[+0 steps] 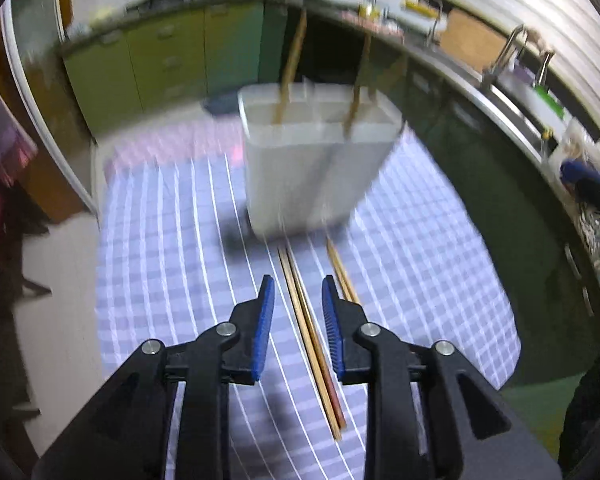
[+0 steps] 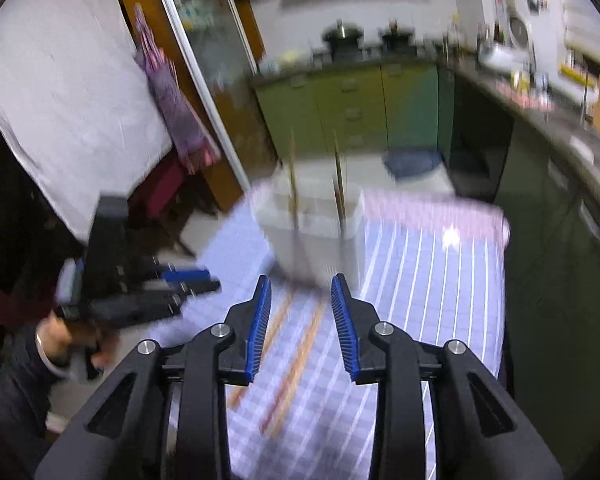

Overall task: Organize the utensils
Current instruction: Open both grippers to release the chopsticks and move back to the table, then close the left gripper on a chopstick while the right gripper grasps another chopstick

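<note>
A white divided utensil holder [image 1: 316, 160] stands on the checked tablecloth [image 1: 172, 264] with two wooden chopsticks [image 1: 290, 68] upright in it. A pair of wooden chopsticks [image 1: 310, 332] lies on the cloth below my open, empty left gripper [image 1: 298, 292], running between its fingers. Another chopstick [image 1: 342, 272] lies just to the right. In the right wrist view the holder [image 2: 312, 228] is ahead, and blurred chopsticks [image 2: 296, 364] lie on the cloth under my open, empty right gripper [image 2: 302, 292]. The left gripper [image 2: 148, 292] shows at the left there, held by a hand.
The table is small; its edges drop to the floor on the left [image 1: 60, 280] and right. Green kitchen cabinets [image 1: 172, 60] and a counter with a sink [image 1: 516, 80] curve behind. A blue basin [image 2: 412, 162] sits on the floor beyond the table.
</note>
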The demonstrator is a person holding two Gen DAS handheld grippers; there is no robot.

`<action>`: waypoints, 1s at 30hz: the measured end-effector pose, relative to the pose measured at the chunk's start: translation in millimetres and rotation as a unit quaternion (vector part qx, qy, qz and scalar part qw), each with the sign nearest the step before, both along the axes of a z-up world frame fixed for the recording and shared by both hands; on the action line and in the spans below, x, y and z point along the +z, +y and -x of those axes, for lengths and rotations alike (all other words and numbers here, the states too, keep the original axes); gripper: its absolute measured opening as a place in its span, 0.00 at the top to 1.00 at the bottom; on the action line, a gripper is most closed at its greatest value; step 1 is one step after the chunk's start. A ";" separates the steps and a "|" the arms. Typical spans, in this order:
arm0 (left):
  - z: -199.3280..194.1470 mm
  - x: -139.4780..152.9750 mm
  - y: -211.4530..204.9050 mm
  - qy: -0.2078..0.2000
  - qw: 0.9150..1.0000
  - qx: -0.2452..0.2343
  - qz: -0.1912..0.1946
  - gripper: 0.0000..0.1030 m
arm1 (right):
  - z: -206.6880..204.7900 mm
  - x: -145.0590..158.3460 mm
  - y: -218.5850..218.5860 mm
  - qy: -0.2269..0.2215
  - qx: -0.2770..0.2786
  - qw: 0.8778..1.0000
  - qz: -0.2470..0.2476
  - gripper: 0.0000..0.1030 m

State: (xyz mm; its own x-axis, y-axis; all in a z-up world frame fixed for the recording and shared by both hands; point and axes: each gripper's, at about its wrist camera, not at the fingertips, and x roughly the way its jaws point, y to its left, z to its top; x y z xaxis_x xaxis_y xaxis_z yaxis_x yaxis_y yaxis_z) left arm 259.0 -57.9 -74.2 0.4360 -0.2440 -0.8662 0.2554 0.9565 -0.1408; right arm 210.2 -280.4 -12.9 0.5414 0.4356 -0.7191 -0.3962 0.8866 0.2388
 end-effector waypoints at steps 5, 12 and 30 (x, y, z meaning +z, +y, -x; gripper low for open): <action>-9.0 -55.2 -7.3 0.082 0.996 0.012 -0.013 0.77 | -6.0 -91.1 -0.9 0.099 -0.004 0.994 0.040 0.69; -36.6 -95.8 -20.6 0.150 0.988 0.036 -0.029 0.79 | -32.3 -147.7 7.6 0.158 -0.006 0.985 0.065 0.69; -57.3 -129.5 -59.6 0.201 0.973 0.045 -0.101 0.85 | -56.5 -176.0 13.3 0.197 -0.006 0.977 0.079 0.69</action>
